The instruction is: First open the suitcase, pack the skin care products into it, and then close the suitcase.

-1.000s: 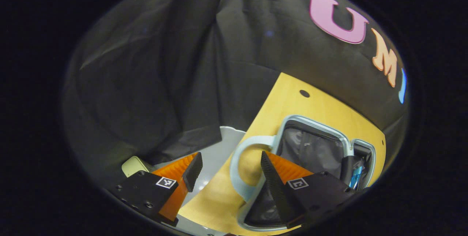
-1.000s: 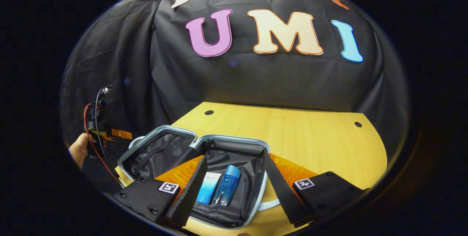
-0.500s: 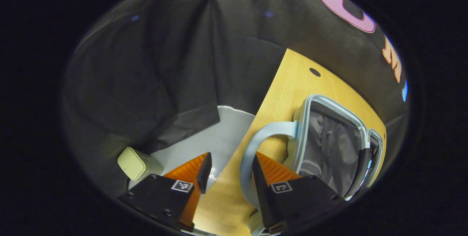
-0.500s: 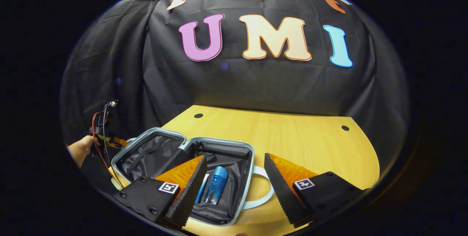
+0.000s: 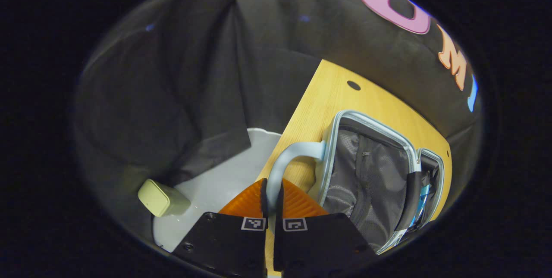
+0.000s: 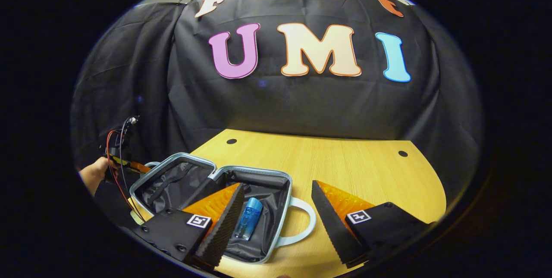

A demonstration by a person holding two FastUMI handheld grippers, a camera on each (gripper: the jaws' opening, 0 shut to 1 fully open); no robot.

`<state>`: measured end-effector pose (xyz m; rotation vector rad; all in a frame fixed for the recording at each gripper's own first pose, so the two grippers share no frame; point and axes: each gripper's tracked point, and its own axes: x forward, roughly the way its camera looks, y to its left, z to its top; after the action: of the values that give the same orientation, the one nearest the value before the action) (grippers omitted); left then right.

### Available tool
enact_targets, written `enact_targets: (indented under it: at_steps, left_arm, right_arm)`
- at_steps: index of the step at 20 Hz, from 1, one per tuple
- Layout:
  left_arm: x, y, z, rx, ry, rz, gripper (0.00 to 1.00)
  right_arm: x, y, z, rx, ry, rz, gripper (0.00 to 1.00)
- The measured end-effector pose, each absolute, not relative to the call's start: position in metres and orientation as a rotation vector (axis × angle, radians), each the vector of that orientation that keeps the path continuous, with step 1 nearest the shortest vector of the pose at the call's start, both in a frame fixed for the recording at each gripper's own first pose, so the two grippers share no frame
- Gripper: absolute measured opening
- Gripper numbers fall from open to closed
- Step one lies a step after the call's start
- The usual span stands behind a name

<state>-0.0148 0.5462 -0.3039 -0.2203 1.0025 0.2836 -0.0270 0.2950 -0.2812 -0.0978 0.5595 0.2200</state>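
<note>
Pale-blue handle (image 5: 288, 157) is sitting pinched between our left gripper (image 5: 272, 192) jaws; suitcase (image 6: 215, 209) shell looks stiff and light. Right gripper (image 6: 276, 217) is hanging open.

- The place is a staged recording booth, not a lived-in room: black cloth (image 6: 302, 101) hangs as the back and side walls.
- A light wooden table (image 6: 353, 170) with round cable holes stands against the cloth.
- A pale grey floor (image 5: 215, 183) lies beneath.
</note>
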Motion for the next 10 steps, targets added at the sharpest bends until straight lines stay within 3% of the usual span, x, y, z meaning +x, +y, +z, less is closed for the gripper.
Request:
enact_targets:
  at_steps: [6,10]
  left_arm:
    - [0.006,0.504,-0.189,-0.11,0.821,0.225,0.0]
    - [0.015,0.457,-0.144,-0.029,0.756,0.211,0.0]
  right_arm:
    - [-0.03,0.289,-0.272,-0.107,0.535,0.321,0.98]
    - [-0.038,0.276,-0.271,-0.078,0.555,0.389,0.99]
